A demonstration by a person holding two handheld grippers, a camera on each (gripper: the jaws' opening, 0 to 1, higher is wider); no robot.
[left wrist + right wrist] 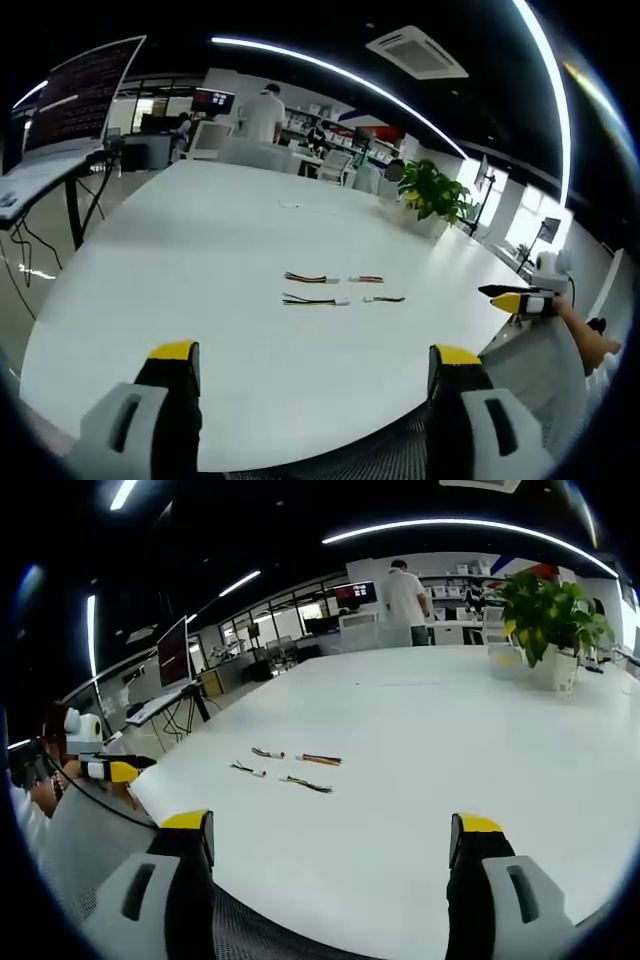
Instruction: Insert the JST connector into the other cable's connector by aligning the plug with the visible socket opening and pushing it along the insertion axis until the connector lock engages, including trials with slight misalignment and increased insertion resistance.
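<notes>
Jaws of the left gripper (315, 365) rise yellow-tipped at the near edge of the left gripper view, spread wide with nothing between them, hanging over the near rim of the white worktop (200, 260). The right gripper (335, 838) stands the same way in the right gripper view: jaws wide apart, empty, above the worktop's near edge.

Further in, toward the middle of the worktop, lie 4 short cables in 2 rows. In the left gripper view the nearer row holds a dark-wired cable with a white connector (315, 300) and, just beside it to the right, a shorter connector cable (384, 298); their white ends face each other but stay apart. The farther row repeats this with a second wired plug cable (311, 278) and a second short cable (366, 279), also unjoined. All 4 rest flat, well apart from both grippers.

At the right edge of the left gripper view the other gripper's yellow-and-black tip comes in, with a hand (590, 342) behind it.

Beyond the cables, a potted plant (433, 195) stands on the far side of the worktop. Farther still, a monitor (84, 92) sits on a side desk, and a person in white (262, 115) stands among office desks.
</notes>
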